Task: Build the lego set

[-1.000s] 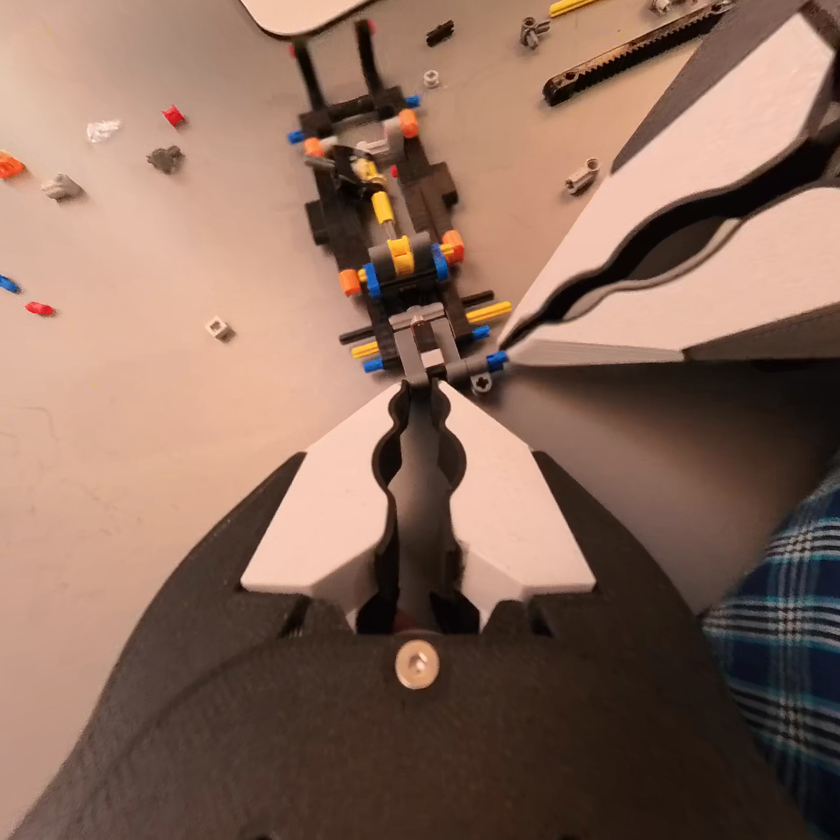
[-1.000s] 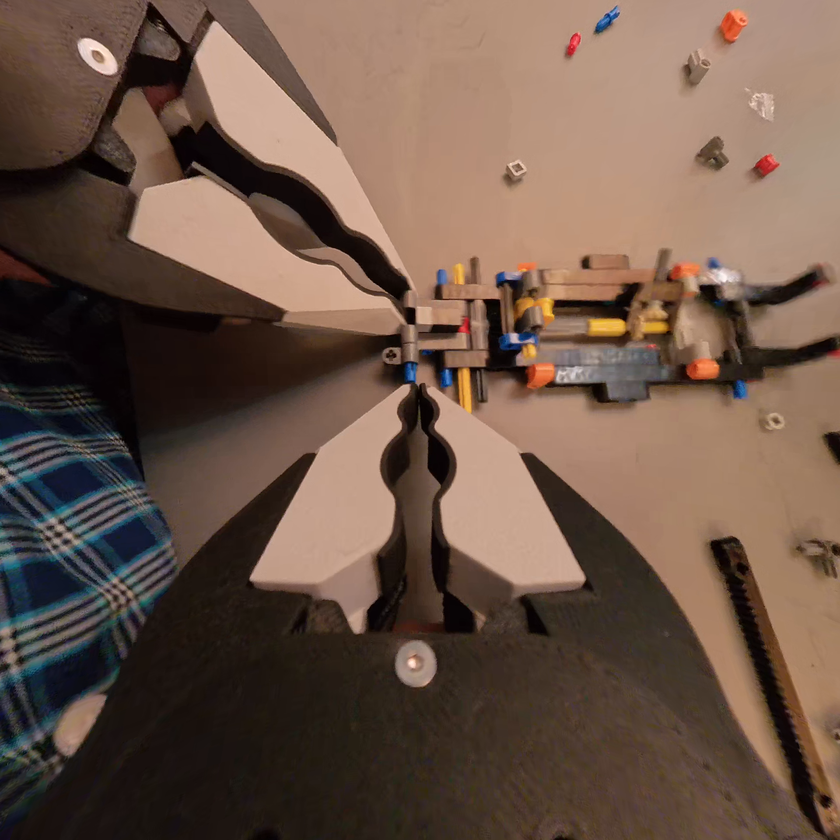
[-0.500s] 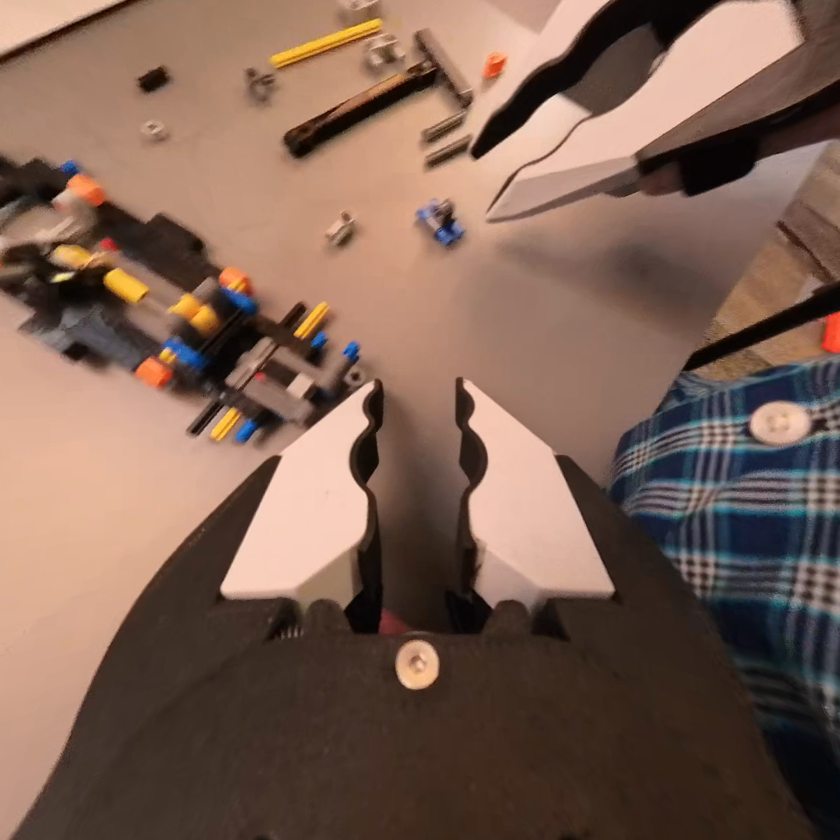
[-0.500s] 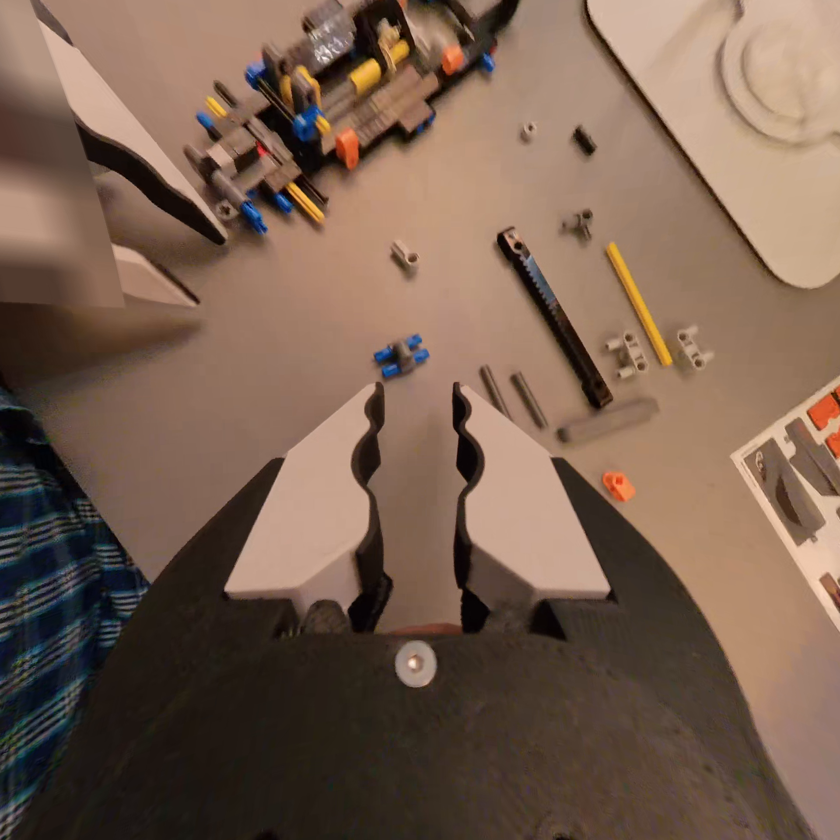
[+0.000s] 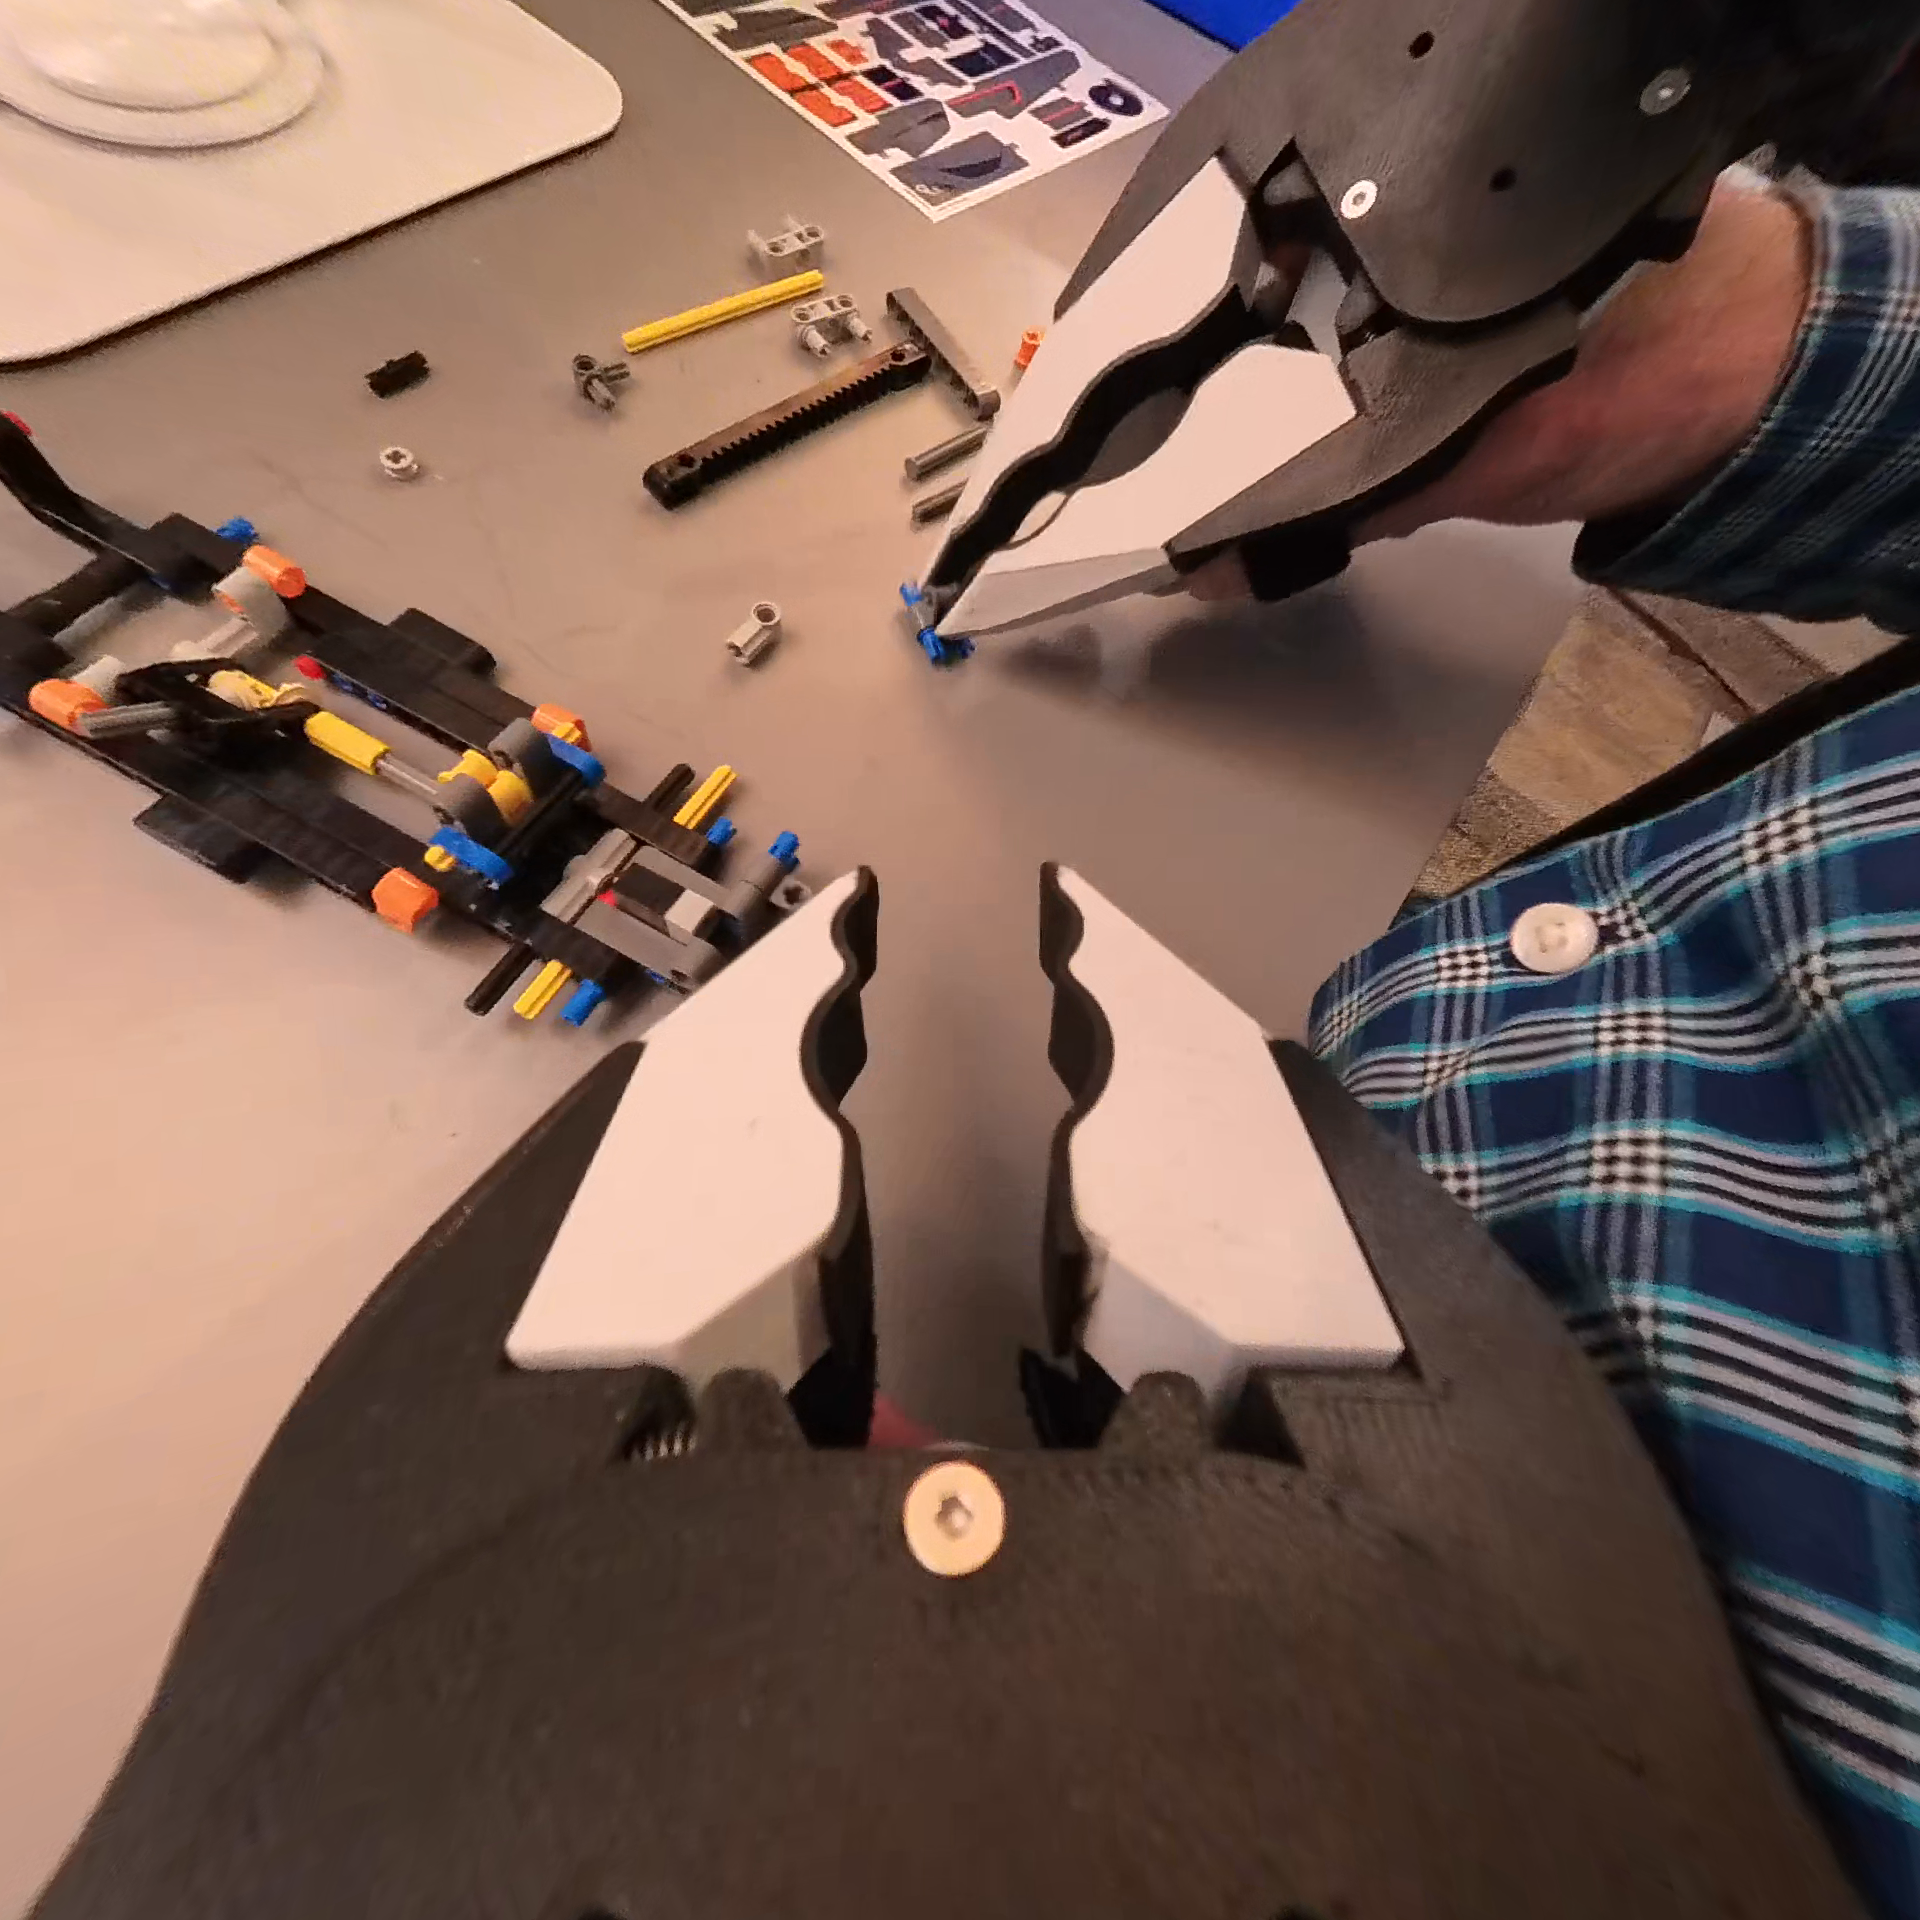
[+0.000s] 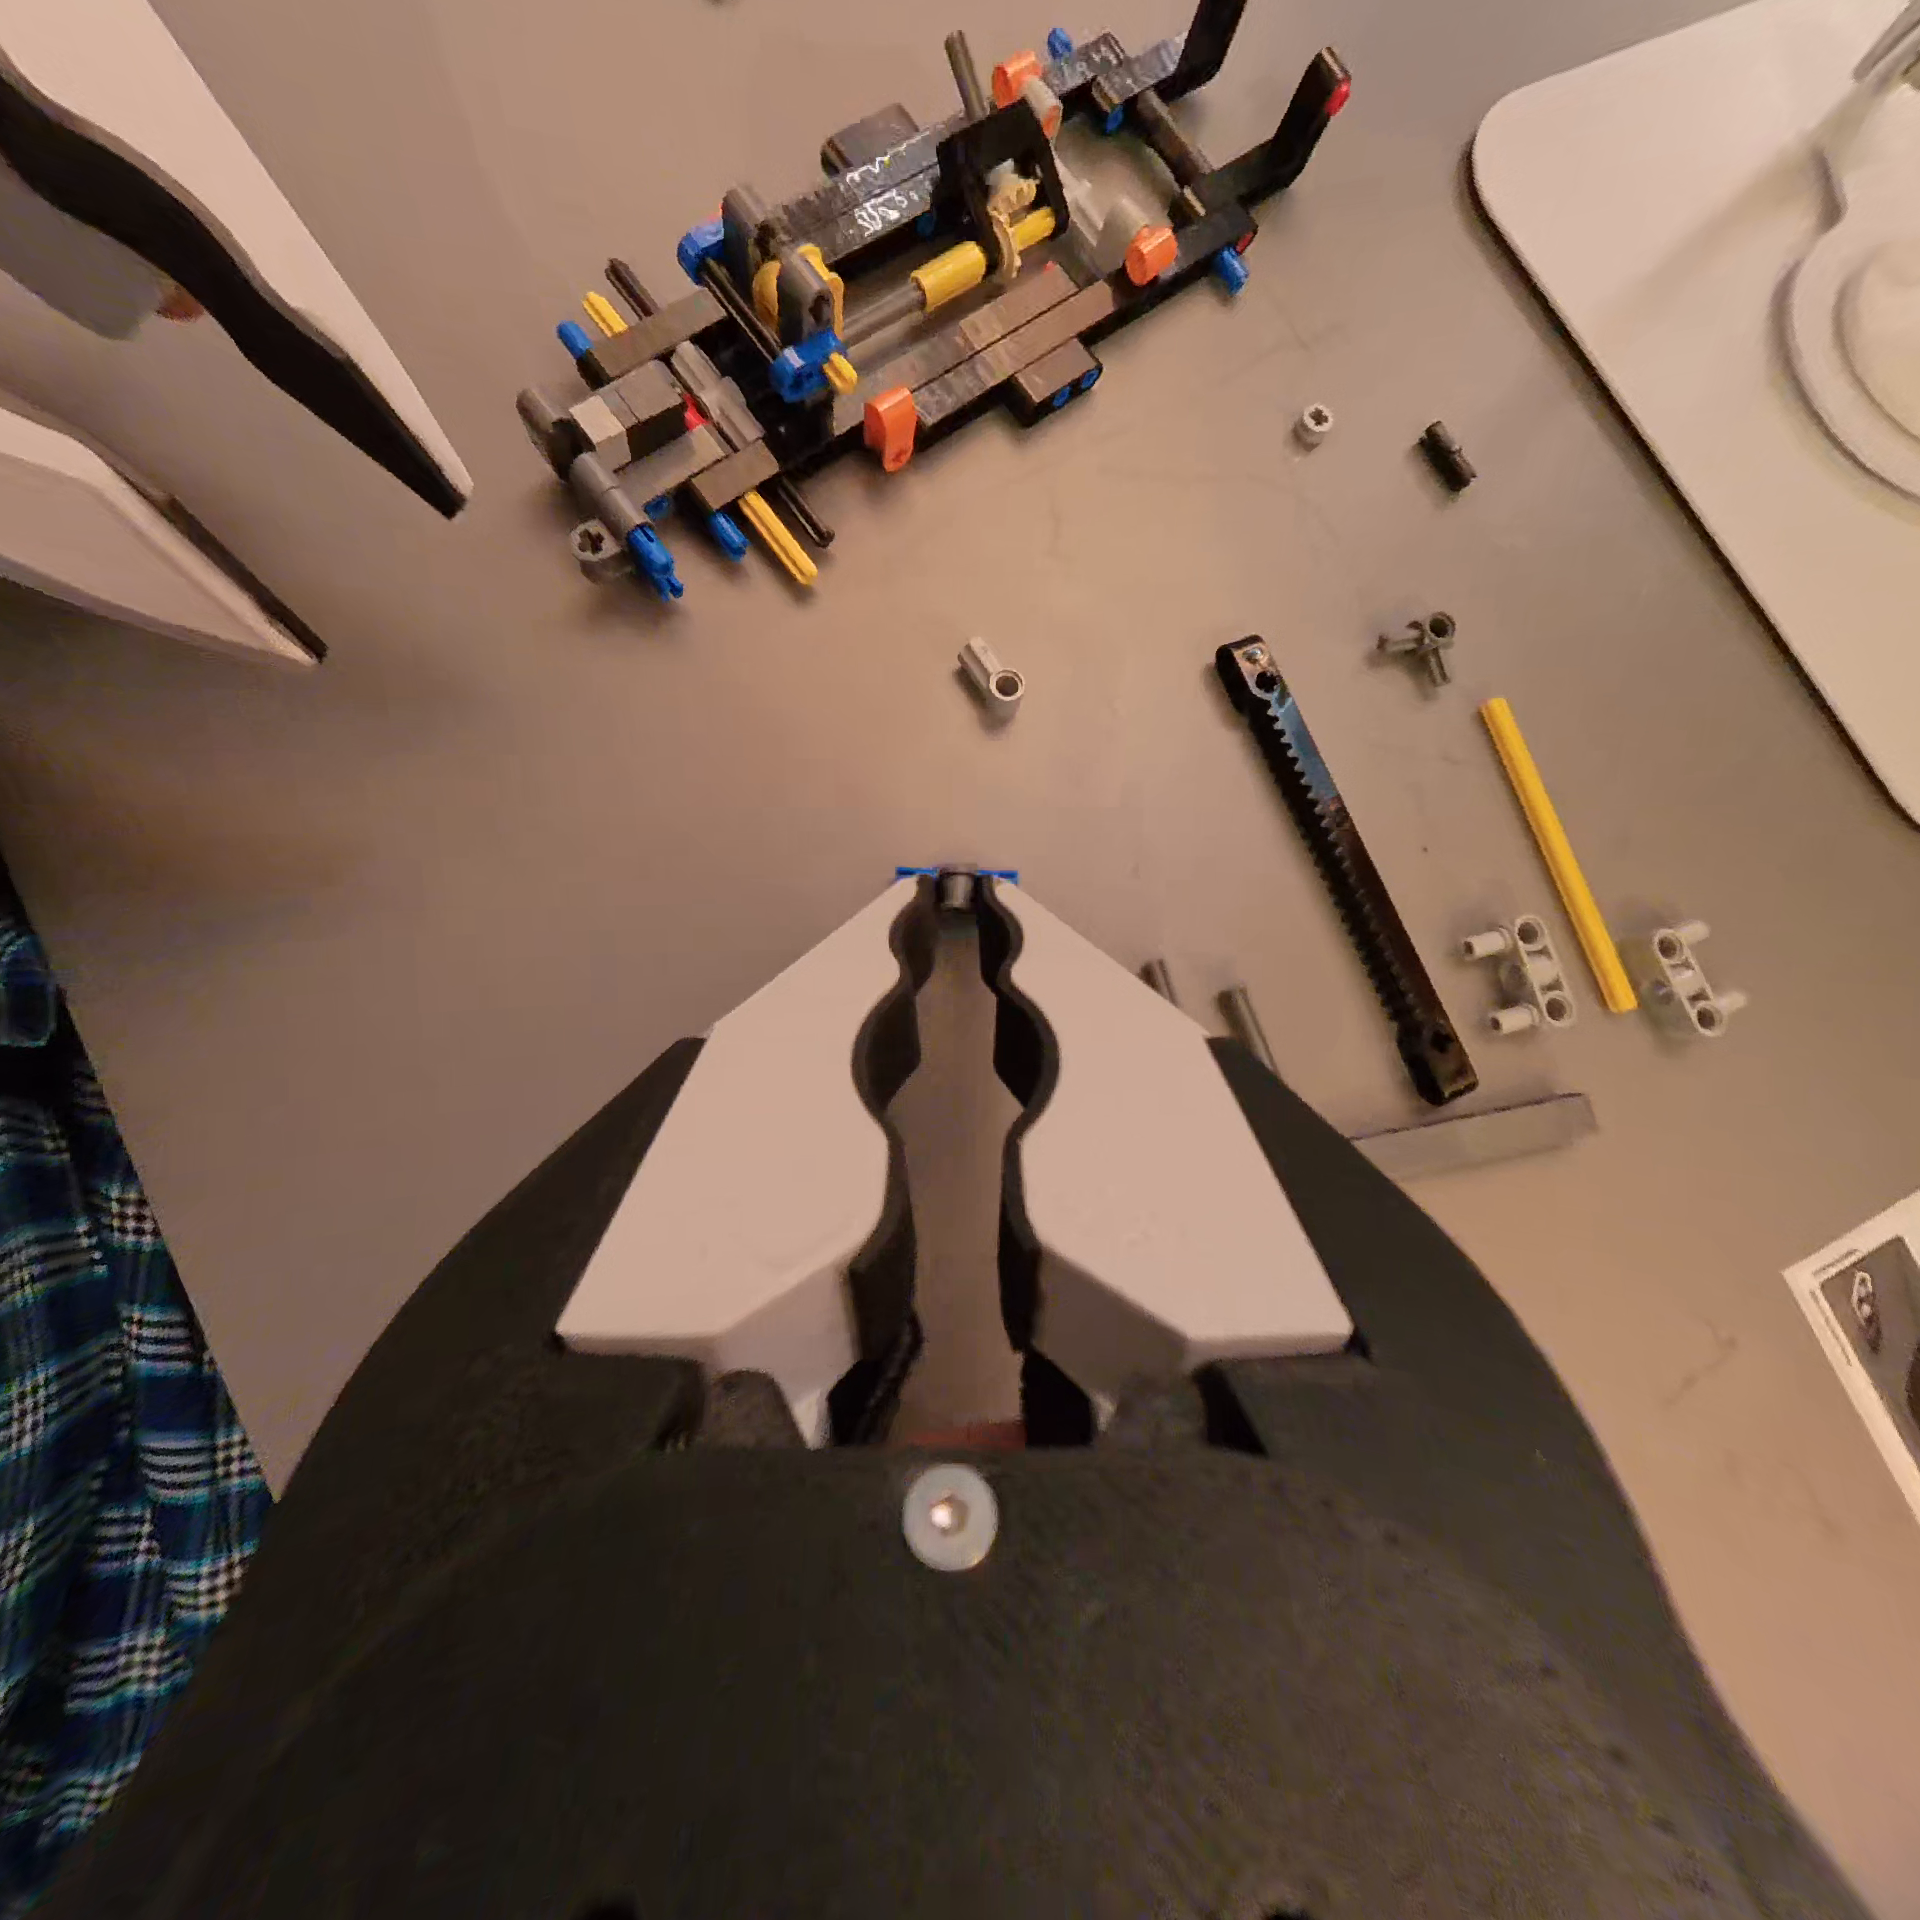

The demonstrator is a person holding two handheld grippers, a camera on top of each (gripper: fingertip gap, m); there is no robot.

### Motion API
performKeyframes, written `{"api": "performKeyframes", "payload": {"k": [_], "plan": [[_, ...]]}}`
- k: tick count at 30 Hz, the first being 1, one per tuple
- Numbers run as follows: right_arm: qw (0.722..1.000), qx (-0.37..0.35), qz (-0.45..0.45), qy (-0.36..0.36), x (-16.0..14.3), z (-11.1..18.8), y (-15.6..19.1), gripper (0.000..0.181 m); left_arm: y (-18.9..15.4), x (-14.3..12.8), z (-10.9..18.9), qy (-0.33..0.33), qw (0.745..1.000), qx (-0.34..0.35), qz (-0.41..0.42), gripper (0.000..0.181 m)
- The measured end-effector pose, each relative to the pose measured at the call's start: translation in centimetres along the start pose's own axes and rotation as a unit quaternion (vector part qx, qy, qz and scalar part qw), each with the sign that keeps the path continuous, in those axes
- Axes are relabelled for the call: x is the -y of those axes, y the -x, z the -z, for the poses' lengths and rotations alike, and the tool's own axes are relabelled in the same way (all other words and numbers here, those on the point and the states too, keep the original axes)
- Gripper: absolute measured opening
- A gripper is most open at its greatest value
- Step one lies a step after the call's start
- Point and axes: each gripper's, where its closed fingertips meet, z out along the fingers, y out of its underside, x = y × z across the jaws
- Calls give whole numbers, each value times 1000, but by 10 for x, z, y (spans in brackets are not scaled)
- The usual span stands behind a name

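The lego chassis (image 5: 416,790), black with yellow, blue and orange parts, lies on the grey table; it also shows in the right wrist view (image 6: 883,312). My left gripper (image 5: 956,894) is open and empty, just right of the chassis's near end. My right gripper (image 6: 956,888) is shut on a small grey connector with blue pins (image 6: 956,881), down at the table surface. In the left wrist view the right gripper (image 5: 940,623) pinches this connector (image 5: 935,639) to the right of the chassis. The left gripper (image 6: 384,582) shows open in the right wrist view.
Loose parts lie right of the chassis: a black gear rack (image 6: 1340,873), a yellow axle (image 6: 1548,852), grey connectors (image 6: 1522,971), a grey sleeve (image 6: 992,675), and a grey beam (image 6: 1475,1138). A white tray (image 6: 1662,312) and a sticker sheet (image 5: 935,94) lie farther off. Spacing between my two grippers at the tips: around 10 cm.
Both grippers let go of the chassis's near end and opened. The right gripper moved away to the blue-pinned connector and shut on it. The left gripper stays open beside the chassis.
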Motion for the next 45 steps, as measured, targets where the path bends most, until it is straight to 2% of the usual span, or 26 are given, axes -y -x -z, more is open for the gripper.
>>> {"api": "performKeyframes", "payload": {"k": [4, 10, 12, 17, 19, 21, 25, 26, 29, 31, 38, 45], "plan": [[999, 18, -7, -37, 8, 4, 6, 5, 7, -5, 1, 9, 1000, 24, -6, 29], [977, 81, -41, -191, 63, 31, 21, 5, 15, 21, 14, -61, 995, 6, 81, 28], [971, 100, -41, -214, 76, 36, 28, 5, 17, 26, 22, -83, 991, -3, 102, 28], [953, 163, -113, -231, 96, 36, 46, 4, 17, 18, 34, -71, 996, 47, 18, 28], [951, 157, -112, -242, 104, 35, 52, 5, 10, 23, 37, -88, 995, 22, 45, 25], [953, 132, -75, -261, 113, 35, 58, 5, 9, 33, 41, -120, 987, -15, 102, 23], [945, 111, -36, -304, 130, 44, 66, 5, 16, 50, 56, -188, 954, -89, 214, 16], [945, 108, -37, -308, 131, 44, 66, 5, 17, 53, 60, -200, 951, -93, 216, 16], [942, 108, -45, -314, 136, 45, 66, 5, 19, 52, 60, -193, 965, -54, 168, 12], [942, 104, -43, -315, 138, 44, 69, 5, 16, 55, 61, -198, 966, -55, 157, 10], [947, 73, -4, -312, 141, 40, 70, 5, 21, 60, 68, -231, 944, -91, 218, 12], [947, 34, 39, -316, 141, 41, 71, 5, 19, 61, 66, -241, 927, -123, 260, 3]]}}
